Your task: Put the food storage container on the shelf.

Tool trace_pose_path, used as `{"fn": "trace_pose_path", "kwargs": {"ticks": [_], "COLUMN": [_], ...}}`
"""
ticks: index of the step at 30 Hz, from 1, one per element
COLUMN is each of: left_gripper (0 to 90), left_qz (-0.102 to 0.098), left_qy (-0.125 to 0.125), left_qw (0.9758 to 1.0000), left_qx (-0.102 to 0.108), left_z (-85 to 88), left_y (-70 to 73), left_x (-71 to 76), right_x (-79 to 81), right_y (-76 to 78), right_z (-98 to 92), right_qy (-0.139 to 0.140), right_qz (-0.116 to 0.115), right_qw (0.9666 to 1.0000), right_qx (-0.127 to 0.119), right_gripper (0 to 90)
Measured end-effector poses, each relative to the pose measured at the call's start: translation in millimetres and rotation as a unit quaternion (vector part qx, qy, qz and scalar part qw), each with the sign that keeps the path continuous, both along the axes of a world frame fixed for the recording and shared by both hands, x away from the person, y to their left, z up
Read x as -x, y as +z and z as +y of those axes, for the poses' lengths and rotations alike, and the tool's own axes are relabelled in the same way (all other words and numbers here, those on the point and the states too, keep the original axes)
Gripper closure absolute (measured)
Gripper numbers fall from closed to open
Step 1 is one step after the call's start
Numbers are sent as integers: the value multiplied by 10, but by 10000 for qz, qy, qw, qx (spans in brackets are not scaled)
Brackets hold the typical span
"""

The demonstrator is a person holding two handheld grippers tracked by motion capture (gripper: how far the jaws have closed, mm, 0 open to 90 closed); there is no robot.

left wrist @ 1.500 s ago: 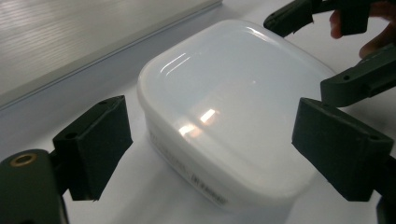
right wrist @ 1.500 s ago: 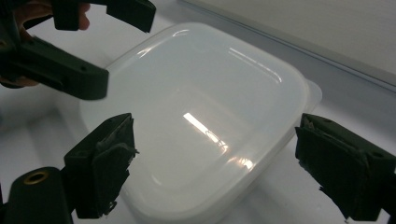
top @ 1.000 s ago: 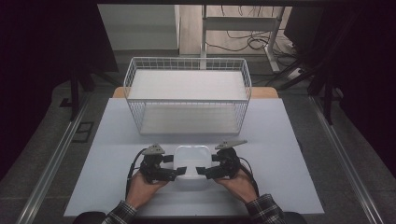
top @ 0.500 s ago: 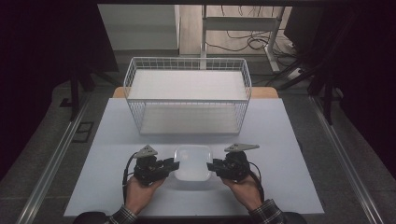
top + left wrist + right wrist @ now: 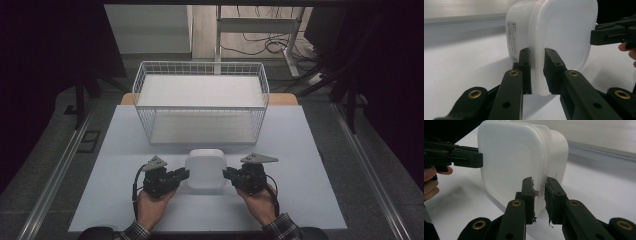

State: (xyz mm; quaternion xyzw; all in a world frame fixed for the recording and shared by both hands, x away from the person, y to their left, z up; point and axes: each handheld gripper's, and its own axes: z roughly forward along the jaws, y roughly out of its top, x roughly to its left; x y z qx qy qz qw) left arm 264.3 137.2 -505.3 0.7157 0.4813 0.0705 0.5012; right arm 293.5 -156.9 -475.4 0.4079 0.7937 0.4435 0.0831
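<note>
A white, rounded-square plastic container (image 5: pixel 205 169) with a lid is at the front middle of the white table (image 5: pixel 310 200). My left gripper (image 5: pixel 184 174) grips its left edge and my right gripper (image 5: pixel 226 173) its right edge. Both pairs of jaws have just been closing. In the left gripper view the left gripper (image 5: pixel 537 72) pinches the lid rim of the container (image 5: pixel 564 30), with the right gripper (image 5: pixel 614 33) on the far edge. In the right gripper view the right gripper (image 5: pixel 539 200) clamps the container (image 5: pixel 506 162) by its rim, opposite the left gripper (image 5: pixel 461 157).
A white wire basket (image 5: pixel 200 107) stands across the back half of the table, just beyond the container. Bare table surface lies to the left and right of my hands. Metal rails (image 5: pixel 55 175) run along the floor on both sides of the table.
Both grippers went from open beside the container to shut on its rim. The container now sits slightly higher in the high view, closer to the basket.
</note>
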Motion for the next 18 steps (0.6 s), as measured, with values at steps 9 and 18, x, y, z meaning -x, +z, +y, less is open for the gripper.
{"fn": "trace_pose_path", "kwargs": {"ticks": [9, 18], "left_gripper": [773, 773], "left_qz": [-244, -305], "left_qy": [28, 112], "left_qw": [9996, 9994], "left_qx": [-136, -137], "left_z": [5, 28], "left_y": [115, 183], "left_x": [-94, -243], "right_x": [-61, -215], "right_y": [44, 92], "right_z": [18, 57], "right_qy": [-78, -113], "right_qz": [-170, -272], "right_qw": [9998, 9995], "right_qx": [-88, -97], "right_gripper": [776, 774]}}
